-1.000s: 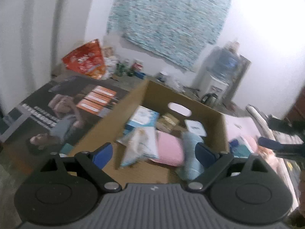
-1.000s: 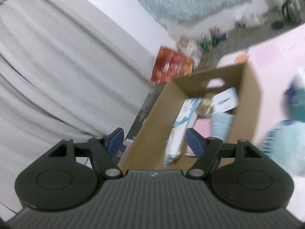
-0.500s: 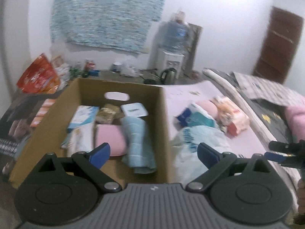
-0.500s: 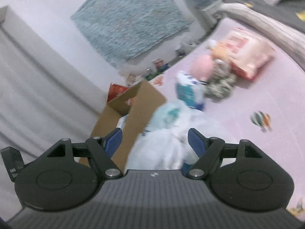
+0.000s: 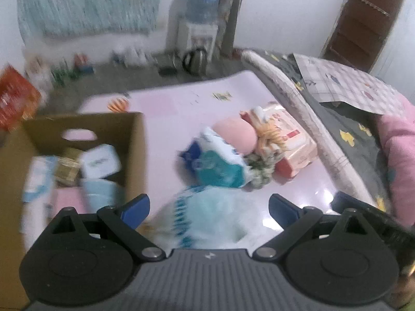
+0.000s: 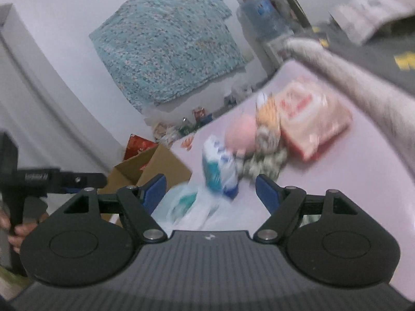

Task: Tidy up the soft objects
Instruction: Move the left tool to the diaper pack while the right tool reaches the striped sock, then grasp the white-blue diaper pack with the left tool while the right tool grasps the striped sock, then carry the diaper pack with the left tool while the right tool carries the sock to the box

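A pile of soft things lies on the pink mat (image 5: 181, 103): a white and teal plastic bag (image 5: 210, 212), a blue and white pack (image 5: 218, 160), a pink round cushion (image 5: 236, 134), a yellow and green knit toy (image 5: 264, 155) and a pink tissue pack (image 5: 290, 140). The cardboard box (image 5: 135, 140) at the left holds several soft packs and a rolled blue towel (image 5: 101, 194). My left gripper (image 5: 208, 208) is open over the plastic bag. My right gripper (image 6: 211, 188) is open, facing the bag (image 6: 186, 204) and the blue pack (image 6: 220, 173).
A folded grey quilt (image 5: 337, 119) and a pink pillow (image 5: 399, 150) border the mat on the right. A water dispenser (image 5: 202, 7) and a kettle (image 5: 194, 59) stand by the far wall. A red snack bag (image 5: 13, 101) lies behind the box.
Both grippers have swung right, from the box toward the pile on the mat. The left gripper now sits over the plastic bag. Both stay open and empty.
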A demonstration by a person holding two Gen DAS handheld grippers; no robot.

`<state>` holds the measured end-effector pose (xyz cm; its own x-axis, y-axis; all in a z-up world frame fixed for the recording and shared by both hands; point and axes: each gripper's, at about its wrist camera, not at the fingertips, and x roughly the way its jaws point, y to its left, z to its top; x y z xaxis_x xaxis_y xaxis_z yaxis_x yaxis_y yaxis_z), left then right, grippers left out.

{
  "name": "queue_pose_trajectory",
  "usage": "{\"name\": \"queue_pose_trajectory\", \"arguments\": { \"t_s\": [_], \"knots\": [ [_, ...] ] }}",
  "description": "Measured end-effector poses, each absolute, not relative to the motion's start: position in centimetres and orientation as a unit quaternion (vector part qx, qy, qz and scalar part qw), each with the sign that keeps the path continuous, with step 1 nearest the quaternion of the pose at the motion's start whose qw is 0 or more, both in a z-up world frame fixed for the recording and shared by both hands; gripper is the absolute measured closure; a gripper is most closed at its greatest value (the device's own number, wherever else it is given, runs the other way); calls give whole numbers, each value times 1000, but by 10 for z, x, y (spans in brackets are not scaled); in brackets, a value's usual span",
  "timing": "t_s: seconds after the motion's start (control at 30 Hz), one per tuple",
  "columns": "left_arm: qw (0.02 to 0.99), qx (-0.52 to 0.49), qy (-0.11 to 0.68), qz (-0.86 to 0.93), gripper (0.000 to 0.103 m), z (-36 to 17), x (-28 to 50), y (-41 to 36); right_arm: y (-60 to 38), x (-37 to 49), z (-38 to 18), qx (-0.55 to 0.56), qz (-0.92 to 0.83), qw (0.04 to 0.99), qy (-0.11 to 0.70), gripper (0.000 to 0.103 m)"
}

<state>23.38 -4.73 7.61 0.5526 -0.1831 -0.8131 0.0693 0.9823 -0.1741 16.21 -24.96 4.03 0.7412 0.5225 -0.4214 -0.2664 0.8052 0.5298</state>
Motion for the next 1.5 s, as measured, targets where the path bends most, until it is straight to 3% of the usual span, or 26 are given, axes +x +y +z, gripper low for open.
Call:
{"name": "queue_pose_trajectory", "arguments": {
  "t_s": [0.2, 0.4, 0.87, 1.3, 1.5],
  "knots": [
    [837, -122, 530, -59, 4, 40, 318, -77, -249, 239, 45, 153, 216, 921, 287, 30],
    [805, -142, 577, -11, 8, -5, 379, -90, -238, 316, 30, 107, 213, 914, 328, 39],
    [752, -172, 636, 39, 13, -67, 424, -72, -218, 375, -11, 78, 193, 895, 394, 62],
    [758, -187, 624, 35, 43, -67, 416, -55, -220, 381, -15, 89, 195, 890, 402, 65],
    [766, -198, 611, 31, 50, -56, 407, -55, -242, 370, -8, 173, 193, 889, 378, 67]
  ]
}}
